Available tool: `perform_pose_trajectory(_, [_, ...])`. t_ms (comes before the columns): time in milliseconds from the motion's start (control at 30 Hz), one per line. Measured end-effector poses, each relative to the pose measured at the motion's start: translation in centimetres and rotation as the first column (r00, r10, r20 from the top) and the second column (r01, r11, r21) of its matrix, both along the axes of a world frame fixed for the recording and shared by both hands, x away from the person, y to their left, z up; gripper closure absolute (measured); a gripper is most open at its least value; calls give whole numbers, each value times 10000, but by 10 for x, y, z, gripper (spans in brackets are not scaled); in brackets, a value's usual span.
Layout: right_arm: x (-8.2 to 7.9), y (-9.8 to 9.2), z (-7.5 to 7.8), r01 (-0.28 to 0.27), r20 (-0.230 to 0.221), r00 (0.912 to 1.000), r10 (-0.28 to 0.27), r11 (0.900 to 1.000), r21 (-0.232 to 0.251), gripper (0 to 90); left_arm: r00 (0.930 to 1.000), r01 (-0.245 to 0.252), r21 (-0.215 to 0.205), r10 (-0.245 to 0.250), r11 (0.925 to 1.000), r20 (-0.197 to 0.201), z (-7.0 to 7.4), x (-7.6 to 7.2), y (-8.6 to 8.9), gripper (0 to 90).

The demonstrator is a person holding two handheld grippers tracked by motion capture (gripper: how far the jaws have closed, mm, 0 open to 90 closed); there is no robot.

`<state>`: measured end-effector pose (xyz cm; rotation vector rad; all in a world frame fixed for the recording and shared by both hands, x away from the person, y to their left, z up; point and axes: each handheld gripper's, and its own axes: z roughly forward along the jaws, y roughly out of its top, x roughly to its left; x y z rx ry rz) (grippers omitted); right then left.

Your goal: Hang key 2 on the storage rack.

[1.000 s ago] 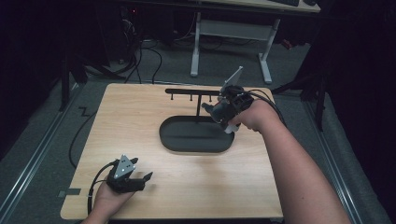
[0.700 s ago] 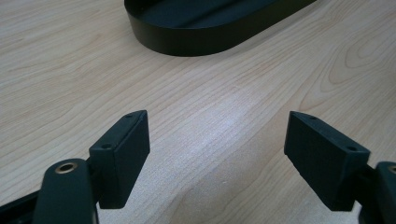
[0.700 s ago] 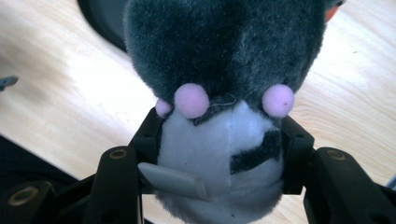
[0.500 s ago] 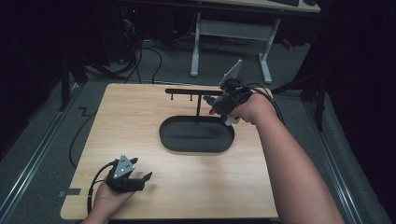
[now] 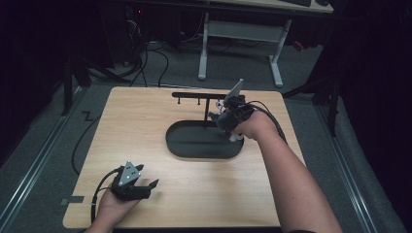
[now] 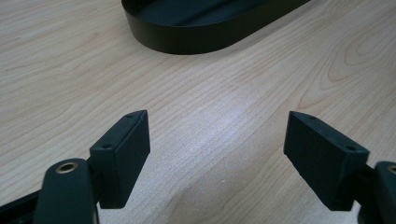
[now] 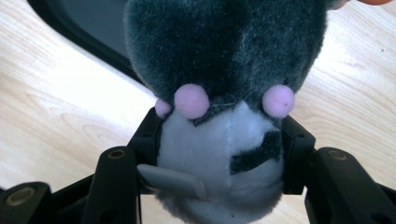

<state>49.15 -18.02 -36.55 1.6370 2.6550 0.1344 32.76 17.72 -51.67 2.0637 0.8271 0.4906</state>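
A plush toy (image 7: 224, 70), dark grey with a white part and small pink pompoms, sits between the jaws of my right gripper (image 7: 219, 158), which is shut on it. In the high view the right gripper (image 5: 227, 118) hangs over the right end of a black oval tray (image 5: 204, 154), with a bit of the white plush (image 5: 235, 138) showing under the hand. The tray's rim (image 7: 70, 18) lies just beyond the toy. My left gripper (image 5: 145, 187) rests near the table's front left, open with bare wood between its jaws (image 6: 217, 154).
A low black rack (image 5: 199, 95) with small hooks stands behind the tray. The tray's near wall (image 6: 196, 42) lies ahead of the left gripper. Cables trail from both grippers. The wooden table (image 5: 136, 126) ends in dark floor on all sides.
My right gripper has come down with the plush toy, from up beside the rack toward the tray's right end. The left gripper has stayed put.
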Motion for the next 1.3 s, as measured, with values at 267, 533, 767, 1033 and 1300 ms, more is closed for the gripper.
perform_pose_trajectory(267, [2,1,-11,62,334,9994,-65,10000,67,452,10000,7,5,-7,10000,0,0,0,0,232])
perform_pose_trajectory(533, [1,1,-16,168,631,9979,-163,9998,-68,363,10000,-17,48,18,10000,-11,-1,0,-1,232])
perform_pose_trajectory(767, [0,2,-17,171,878,9960,-180,9998,111,303,10000,14,67,-14,10000,-50,-1,1,-2,232])
perform_pose_trajectory(1033, [-5,-2,-20,82,1021,9947,-104,9997,214,281,10000,64,129,-63,9999,-51,-1,1,-2,232])
perform_pose_trajectory(1300, [-19,-14,-23,58,1478,9889,-130,9988,488,268,9999,98,144,-97,9998,-63,-1,1,-2,232])
